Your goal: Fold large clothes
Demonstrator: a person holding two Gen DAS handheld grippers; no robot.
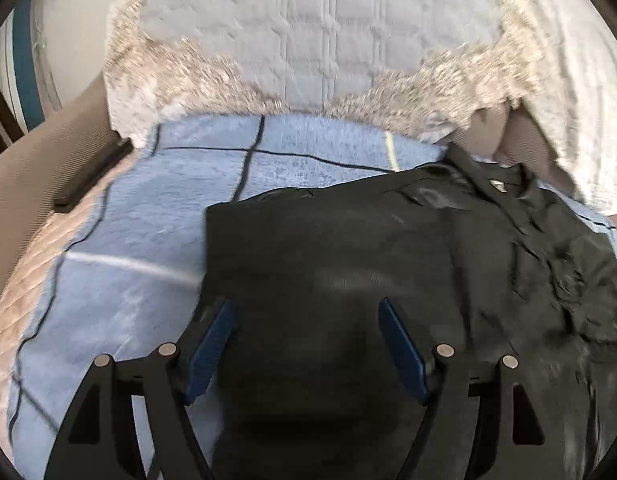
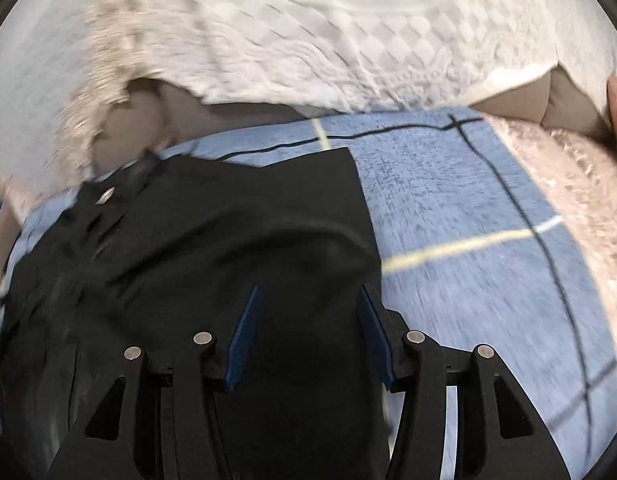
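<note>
A blue checked blanket (image 1: 148, 264) covers the bed; a black garment (image 1: 348, 264) lies spread on the blanket.

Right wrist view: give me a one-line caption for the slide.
Right gripper with jaws parted over a folded black garment lying on a blue checked blanket.

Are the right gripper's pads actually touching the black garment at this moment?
Cannot tell. In the right wrist view the right gripper has its blue pads spread over the black garment, but dark cloth and blur hide any contact or gap.
</note>
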